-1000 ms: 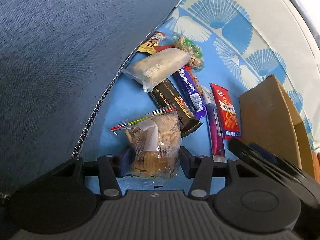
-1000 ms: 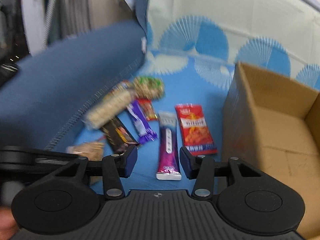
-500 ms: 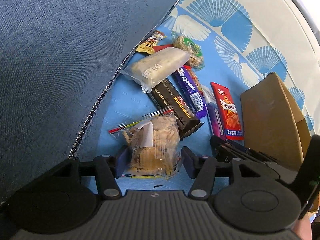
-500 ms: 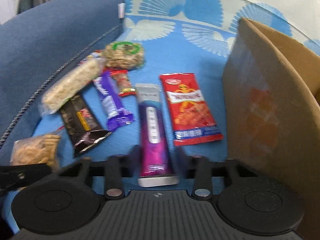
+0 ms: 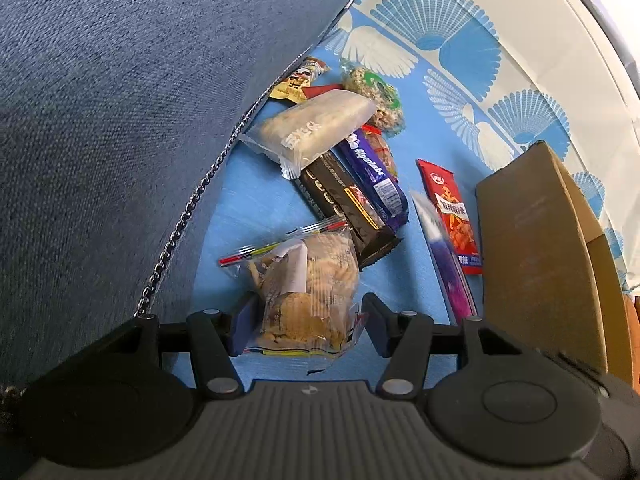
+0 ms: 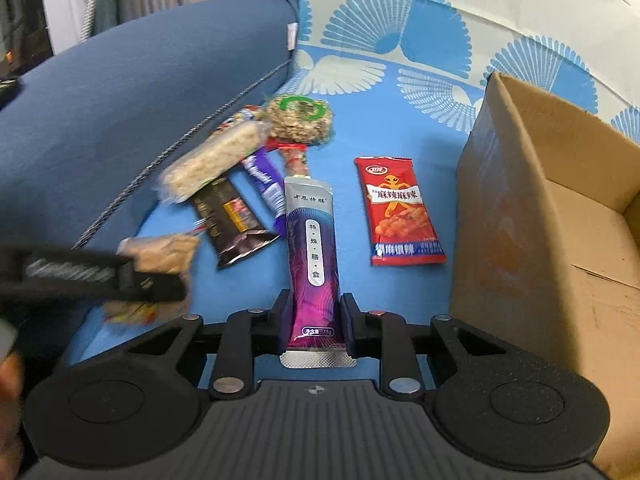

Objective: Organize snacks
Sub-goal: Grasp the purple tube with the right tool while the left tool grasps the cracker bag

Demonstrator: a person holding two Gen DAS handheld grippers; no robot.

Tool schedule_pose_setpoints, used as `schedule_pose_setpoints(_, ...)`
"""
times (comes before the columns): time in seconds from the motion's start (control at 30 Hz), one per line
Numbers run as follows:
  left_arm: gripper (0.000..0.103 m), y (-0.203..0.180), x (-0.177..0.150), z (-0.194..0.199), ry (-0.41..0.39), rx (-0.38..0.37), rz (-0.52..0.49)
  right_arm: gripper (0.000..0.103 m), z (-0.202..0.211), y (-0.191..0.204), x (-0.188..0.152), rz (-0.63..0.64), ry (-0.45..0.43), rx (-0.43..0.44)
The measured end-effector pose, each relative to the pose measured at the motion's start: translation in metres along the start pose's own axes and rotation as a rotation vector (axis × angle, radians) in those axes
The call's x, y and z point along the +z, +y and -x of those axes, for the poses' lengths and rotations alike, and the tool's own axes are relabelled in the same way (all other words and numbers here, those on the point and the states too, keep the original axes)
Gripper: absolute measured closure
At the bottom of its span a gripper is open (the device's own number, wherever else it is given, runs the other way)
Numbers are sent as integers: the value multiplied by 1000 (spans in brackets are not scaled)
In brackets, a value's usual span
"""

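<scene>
Gripping: my right gripper (image 6: 313,320) pinches the near end of the purple sachet (image 6: 314,256); my jaws have just been closing and both pads now press its sides.
Purple sachet: it lies lengthwise on the blue cloth (image 6: 400,152), running from my fingers toward 12 o'clock, its silver sealed end poking out below the pads.
My left gripper (image 5: 306,326): the fingers are partly spread around the clear bag of biscuits (image 5: 308,292); the left pad touches the bag's side, and whether the right pad presses the plastic I cannot tell.
Bag of biscuits: it sits on the cloth between my left fingers, its striped zip edge pointing to about 11 o'clock.
Red snack packet (image 6: 402,212): flat on the cloth at 1 o'clock from my right fingers, apart from the sachet, near the box.
Cardboard box (image 6: 552,216): open, standing at 3 o'clock in the right wrist view, just beside the red packet.
Snack pile: at 11 o'clock a dark brown bar (image 6: 232,220), a purple chocolate bar (image 6: 264,180) and a pale cereal bar (image 6: 212,160) overlap; a round nut cluster with a green label (image 6: 302,120) lies beyond them at 12 o'clock.
Blue cushion (image 6: 120,100): it borders the pile from 9 to 11 o'clock.
</scene>
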State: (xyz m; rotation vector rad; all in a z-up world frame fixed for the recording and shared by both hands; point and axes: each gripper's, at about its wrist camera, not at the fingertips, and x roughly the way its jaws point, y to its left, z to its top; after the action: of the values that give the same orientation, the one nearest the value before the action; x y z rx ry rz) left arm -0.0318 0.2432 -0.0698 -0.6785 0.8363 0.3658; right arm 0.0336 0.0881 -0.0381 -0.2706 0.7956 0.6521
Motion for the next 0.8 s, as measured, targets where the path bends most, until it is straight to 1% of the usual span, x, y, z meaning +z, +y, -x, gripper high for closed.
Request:
schedule_pose_setpoints(0.07,43,-1,-1,3,3,-16,-8,77,14,2,-6,-11,11,9)
schedule_pose_setpoints(0.13,44,-3,-2,6,26,-53,-25,77,27,3,-15,-41,14,20)
schedule_pose_setpoints(0.2,44,-6,-4,10,68,-75,-69,77,39,5,-29,-67,25,23)
schedule_pose_setpoints(0.27,44,-10,-10,17,93,-94,-136,77,47,7,-44,-93,36,27)
schedule_pose_setpoints(0.33,42,-13,-16,22,96,-76,-180,76,50,10,-59,-113,51,26)
schedule_pose_setpoints(0.4,35,-15,-19,22,92,-52,-189,74,46,12,-69,-124,61,23)
schedule_pose_setpoints(0.43,34,-16,-20,21,91,-42,-191,71,44,13,-72,-120,55,15)
schedule_pose_setpoints(0.5,29,-17,-20,16,89,-32,-181,54,36,13,-73,-107,59,16)
schedule_pose_setpoints(0.57,28,-20,-21,14,69,-23,-165,53,29,11,-75,-96,51,24)
schedule_pose_setpoints(0.6,26,-21,-16,12,68,-17,-170,53,26,10,-76,-87,49,19)
schedule_pose_setpoints(0.7,25,-26,-15,6,82,-5,-202,53,18,4,-78,-94,44,32)
schedule_pose_setpoints(0.8,25,-29,-16,1,94,11,-217,53,17,6,-78,-55,27,37)
